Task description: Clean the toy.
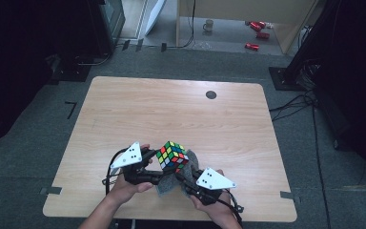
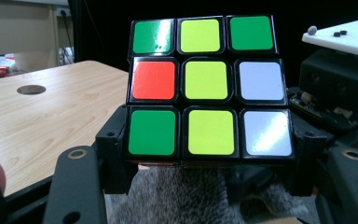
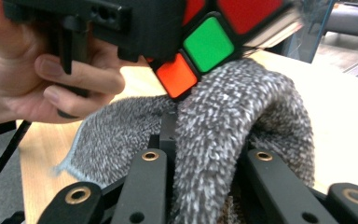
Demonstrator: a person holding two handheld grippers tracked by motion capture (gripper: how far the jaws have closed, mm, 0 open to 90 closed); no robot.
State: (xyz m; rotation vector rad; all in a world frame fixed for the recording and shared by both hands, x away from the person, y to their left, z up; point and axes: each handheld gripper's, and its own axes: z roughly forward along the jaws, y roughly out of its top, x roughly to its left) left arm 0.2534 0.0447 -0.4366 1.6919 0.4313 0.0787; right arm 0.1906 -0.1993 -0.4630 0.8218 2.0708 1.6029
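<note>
A scrambled Rubik's cube (image 1: 172,155) hangs just above the wooden table (image 1: 171,105) near its front edge. My left gripper (image 1: 166,166) is shut on it: in the left gripper view both black jaws press the sides of the bottom layer of the cube (image 2: 206,88), whose near face is green, yellow, white and red. My right gripper (image 1: 187,174) comes in from the right, shut on a grey fuzzy cloth (image 3: 223,135). The cloth bulges up between its jaws and touches the underside of the cube (image 3: 205,42). A hand (image 3: 51,79) grips the left gripper's handle.
A dark round hole (image 1: 211,94) marks the table's far right part. Behind the table, on the floor, are red cans (image 1: 257,33) and a mug (image 1: 208,25). Cables (image 1: 295,102) trail off the right side, and dark equipment stands at both far corners.
</note>
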